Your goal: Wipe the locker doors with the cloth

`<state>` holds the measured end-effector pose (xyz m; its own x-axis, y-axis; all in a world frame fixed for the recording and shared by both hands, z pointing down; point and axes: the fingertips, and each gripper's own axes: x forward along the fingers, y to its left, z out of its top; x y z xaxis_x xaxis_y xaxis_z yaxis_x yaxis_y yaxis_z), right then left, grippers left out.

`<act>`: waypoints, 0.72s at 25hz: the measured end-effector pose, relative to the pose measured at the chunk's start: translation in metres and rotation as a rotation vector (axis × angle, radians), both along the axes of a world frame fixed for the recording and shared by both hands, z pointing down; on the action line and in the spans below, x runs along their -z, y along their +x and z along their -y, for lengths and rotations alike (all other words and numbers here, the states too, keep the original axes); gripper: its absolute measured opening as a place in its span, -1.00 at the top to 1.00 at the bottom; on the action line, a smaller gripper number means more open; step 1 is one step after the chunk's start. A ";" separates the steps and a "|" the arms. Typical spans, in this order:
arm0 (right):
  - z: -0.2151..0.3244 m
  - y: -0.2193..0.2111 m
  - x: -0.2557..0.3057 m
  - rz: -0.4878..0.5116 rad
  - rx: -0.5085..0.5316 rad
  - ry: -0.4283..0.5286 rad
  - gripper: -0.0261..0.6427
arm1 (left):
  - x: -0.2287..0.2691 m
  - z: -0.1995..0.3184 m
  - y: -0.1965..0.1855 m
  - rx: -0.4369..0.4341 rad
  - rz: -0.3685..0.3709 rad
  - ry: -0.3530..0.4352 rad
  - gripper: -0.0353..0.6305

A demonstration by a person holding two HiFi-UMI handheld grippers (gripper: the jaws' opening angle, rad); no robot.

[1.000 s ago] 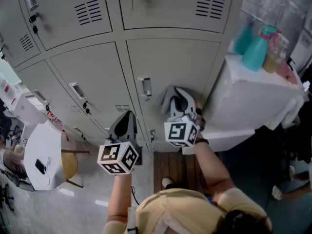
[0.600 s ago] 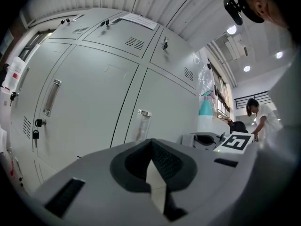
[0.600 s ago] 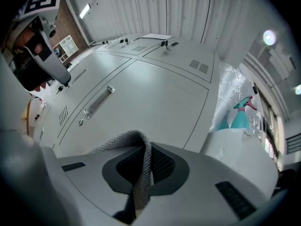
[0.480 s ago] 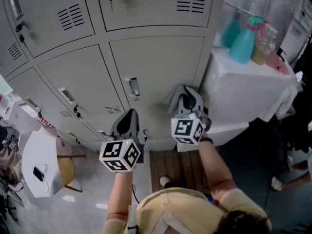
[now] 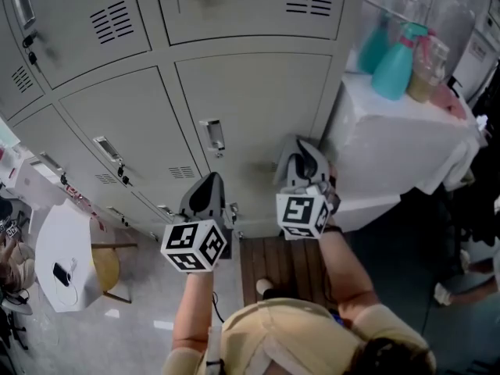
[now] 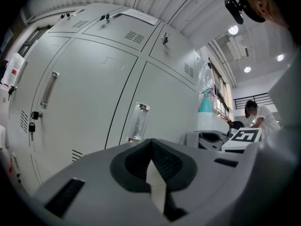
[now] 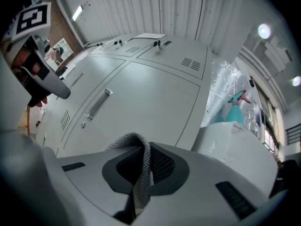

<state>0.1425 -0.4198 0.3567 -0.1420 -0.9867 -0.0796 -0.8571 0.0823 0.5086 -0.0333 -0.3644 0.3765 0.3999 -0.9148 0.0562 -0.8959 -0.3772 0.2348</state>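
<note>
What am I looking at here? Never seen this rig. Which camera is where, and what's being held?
There is no robot. A person holds a two-jaw gripper in each hand, and the marker cubes are part of the grippers. The head view looks steeply down from the person's head at the grey locker doors. To their right, a teal spray bottle stands on a white-covered stand. The other two views come from cameras riding on the grippers, looking along the jaws. The left gripper is shut and empty, pointing at the lockers. The right gripper is shut on a grey cloth, close to a lower door.
</note>
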 end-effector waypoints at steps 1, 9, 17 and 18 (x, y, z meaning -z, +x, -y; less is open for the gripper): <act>-0.003 -0.009 0.000 0.005 0.023 -0.003 0.90 | -0.001 0.000 -0.004 0.009 -0.001 -0.003 0.93; -0.013 -0.072 -0.009 -0.003 0.168 -0.018 0.90 | -0.007 -0.009 -0.042 0.098 -0.008 -0.015 0.93; -0.017 -0.136 -0.023 -0.013 0.301 -0.037 0.90 | -0.017 -0.022 -0.084 0.196 -0.014 -0.039 0.93; -0.018 -0.143 -0.026 -0.018 0.314 -0.044 0.90 | -0.018 -0.024 -0.090 0.210 -0.015 -0.042 0.93</act>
